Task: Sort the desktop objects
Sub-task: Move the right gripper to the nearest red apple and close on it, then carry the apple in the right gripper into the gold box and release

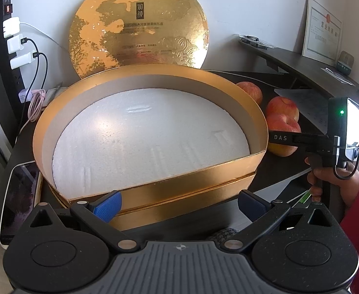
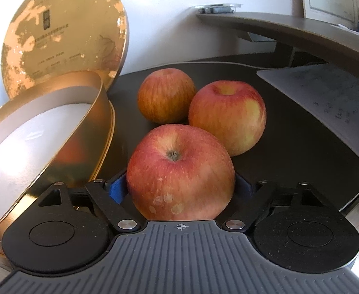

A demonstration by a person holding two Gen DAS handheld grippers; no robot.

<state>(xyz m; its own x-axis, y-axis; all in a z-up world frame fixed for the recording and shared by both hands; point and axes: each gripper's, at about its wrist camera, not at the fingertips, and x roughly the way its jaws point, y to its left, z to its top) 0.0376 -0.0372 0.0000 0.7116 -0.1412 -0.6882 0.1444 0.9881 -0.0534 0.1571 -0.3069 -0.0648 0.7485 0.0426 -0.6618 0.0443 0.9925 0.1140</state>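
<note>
Right tongs (image 2: 180,186): clenched around the near apple (image 2: 179,171), whose underside and both blue pads are mostly hidden.
Left tongs (image 1: 179,205): released, jaws spread before the gold box (image 1: 155,191).
Other apples (image 2: 225,117): two behind, on the dark surface (image 2: 296,147).
Lid (image 1: 140,24): propped upright, print unreadable.
Phone (image 1: 17,201): cut off at the frame's edge.

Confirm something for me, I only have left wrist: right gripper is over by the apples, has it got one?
Observer: Yes. In the right wrist view the right gripper has the nearest apple between its blue pads.
Operator: How many apples? I count three, partly hidden.
Observer: Three. The other two sit on the table behind it.
Operator: Left gripper busy?
Observer: No, the left gripper is open and empty before the gold box.
</note>
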